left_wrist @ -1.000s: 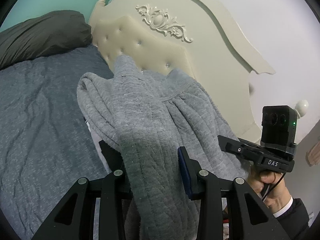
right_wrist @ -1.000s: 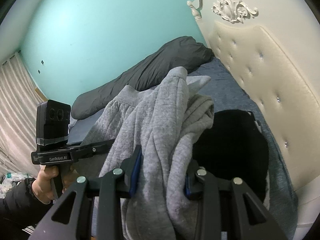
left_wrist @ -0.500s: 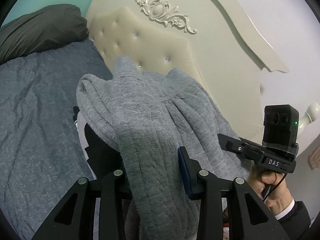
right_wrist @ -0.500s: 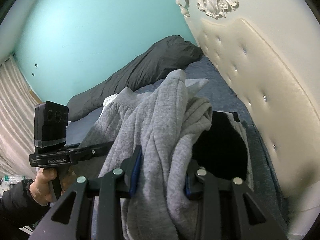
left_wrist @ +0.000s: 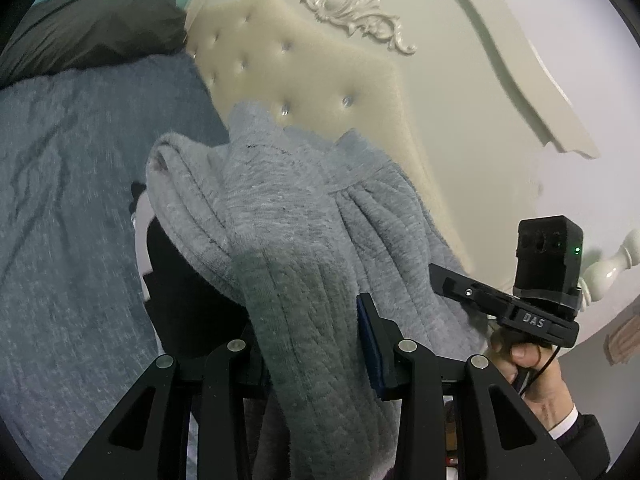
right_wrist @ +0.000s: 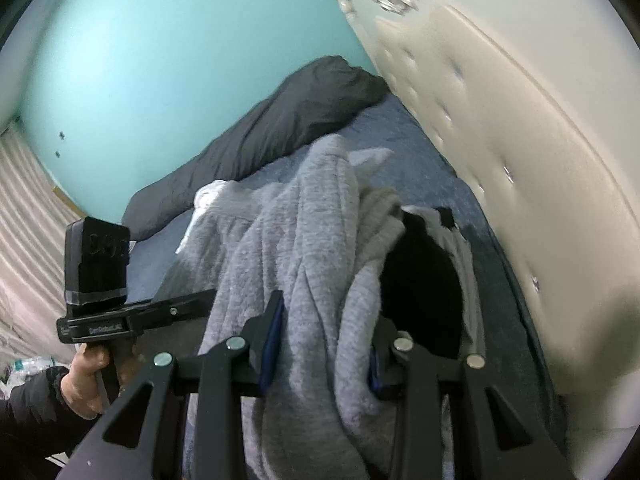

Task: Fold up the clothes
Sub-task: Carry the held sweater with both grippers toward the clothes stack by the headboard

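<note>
A bunched grey knit garment (left_wrist: pixel 280 208) hangs in the air between both grippers, above the bed. My left gripper (left_wrist: pixel 308 328) is shut on one thick fold of it. My right gripper (right_wrist: pixel 324 340) is shut on another bundle of the same grey garment (right_wrist: pixel 312 240). Under the garment a folded black piece (right_wrist: pixel 420 292) with white cloth beneath lies on the blue-grey bedspread (left_wrist: pixel 68 200), close to the headboard. In the left wrist view the black piece (left_wrist: pixel 180 280) shows below the hanging grey cloth. Each view shows the other gripper, held by a hand.
A cream tufted headboard (left_wrist: pixel 320 72) rises right behind the garment. A dark grey pillow (right_wrist: pixel 280 120) lies along the teal wall (right_wrist: pixel 160 40). White cloth (right_wrist: pixel 212 196) peeks out behind the grey garment. Striped curtains (right_wrist: pixel 24 220) hang at far left.
Both grippers carried the grey garment closer to the headboard and over the black folded piece, which shows more from the left wrist. The grip on the cloth stayed the same.
</note>
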`<state>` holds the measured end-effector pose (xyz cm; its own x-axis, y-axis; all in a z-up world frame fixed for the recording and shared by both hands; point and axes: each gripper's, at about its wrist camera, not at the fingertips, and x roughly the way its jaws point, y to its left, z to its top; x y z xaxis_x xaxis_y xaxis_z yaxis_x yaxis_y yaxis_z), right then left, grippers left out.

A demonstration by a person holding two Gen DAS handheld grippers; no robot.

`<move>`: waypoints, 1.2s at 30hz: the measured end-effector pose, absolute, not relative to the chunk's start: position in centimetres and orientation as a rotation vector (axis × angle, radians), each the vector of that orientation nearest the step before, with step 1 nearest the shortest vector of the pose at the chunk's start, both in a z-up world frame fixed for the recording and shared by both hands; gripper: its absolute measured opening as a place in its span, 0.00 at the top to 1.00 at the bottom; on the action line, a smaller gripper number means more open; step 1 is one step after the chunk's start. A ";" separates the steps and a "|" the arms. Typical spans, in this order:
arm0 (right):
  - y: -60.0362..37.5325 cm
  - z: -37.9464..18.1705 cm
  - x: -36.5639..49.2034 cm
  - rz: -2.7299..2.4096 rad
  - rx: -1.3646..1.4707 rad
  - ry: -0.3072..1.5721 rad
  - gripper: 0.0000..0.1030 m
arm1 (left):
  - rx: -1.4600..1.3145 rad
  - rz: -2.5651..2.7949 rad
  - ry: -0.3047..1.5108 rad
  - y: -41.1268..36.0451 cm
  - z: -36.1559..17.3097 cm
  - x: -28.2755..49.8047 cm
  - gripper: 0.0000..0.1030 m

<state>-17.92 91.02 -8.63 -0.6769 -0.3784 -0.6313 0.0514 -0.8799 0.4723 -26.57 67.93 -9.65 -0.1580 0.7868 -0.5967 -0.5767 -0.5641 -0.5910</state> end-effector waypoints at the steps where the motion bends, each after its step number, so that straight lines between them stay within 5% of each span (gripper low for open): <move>1: 91.3 -9.2 -17.8 -2.602 1.126 -0.643 0.67 | -1.151 1.861 -0.283 67.9 -10.1 -26.5 0.63; 19: 92.2 -11.2 -17.0 -2.621 1.091 -0.740 0.66 | -1.109 1.901 -0.312 63.5 -8.4 -27.7 0.58; 36: 90.9 -8.4 -15.5 -2.842 1.118 -0.588 0.56 | -1.085 1.902 -0.197 65.2 -9.3 -25.9 0.59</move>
<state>-15.50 90.87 -8.37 -0.7411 -0.1651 -0.6508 -0.1069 -0.9279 0.3571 -25.86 65.21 -9.26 -0.2009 0.7702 -0.6054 -0.6301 -0.5748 -0.5222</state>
